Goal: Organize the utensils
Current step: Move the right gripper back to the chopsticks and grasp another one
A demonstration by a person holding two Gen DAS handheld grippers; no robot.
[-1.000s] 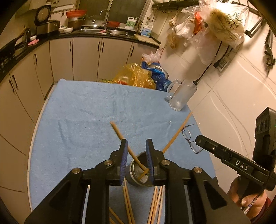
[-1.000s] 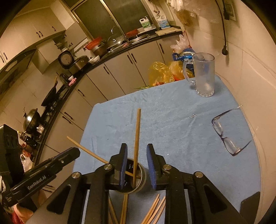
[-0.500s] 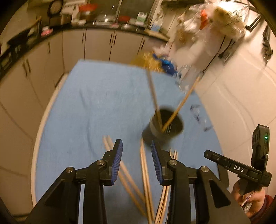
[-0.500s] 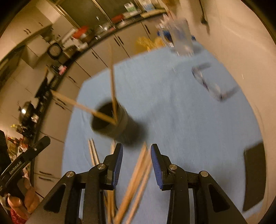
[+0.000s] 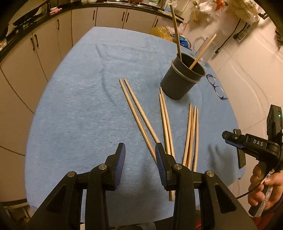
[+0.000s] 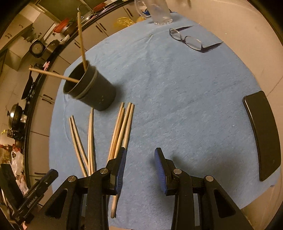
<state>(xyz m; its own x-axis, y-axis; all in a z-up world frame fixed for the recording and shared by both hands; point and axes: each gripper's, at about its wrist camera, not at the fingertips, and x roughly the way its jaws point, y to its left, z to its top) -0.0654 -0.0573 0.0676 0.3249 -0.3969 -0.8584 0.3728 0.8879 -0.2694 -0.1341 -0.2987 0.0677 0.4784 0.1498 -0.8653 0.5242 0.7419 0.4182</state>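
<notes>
A dark cylindrical holder (image 5: 180, 83) (image 6: 99, 92) stands on the blue cloth (image 5: 79, 106) with two chopsticks (image 5: 176, 31) (image 6: 81, 39) leaning in it. Several loose wooden chopsticks lie in front of it: a left pair (image 5: 136, 109) (image 6: 76, 139), a middle pair (image 5: 165, 120) (image 6: 90, 138) and a bundle (image 5: 191, 134) (image 6: 122, 127). My left gripper (image 5: 140, 148) is open and empty, hanging over the near end of the left pair. My right gripper (image 6: 140, 152) is open and empty, just right of the bundle's near ends.
Eyeglasses (image 5: 216, 86) (image 6: 187, 39) lie right of the holder, and a glass mug (image 6: 159, 12) stands at the far edge. A black phone (image 6: 261, 134) lies near the cloth's right edge. A hand (image 5: 261, 185) grips the right tool's handle. Cabinets (image 5: 35, 53) run along the left.
Both grippers have drawn back and sunk from above the holder to the near ends of the loose chopsticks. Their jaws stand wider. The two chopsticks stay in the holder.
</notes>
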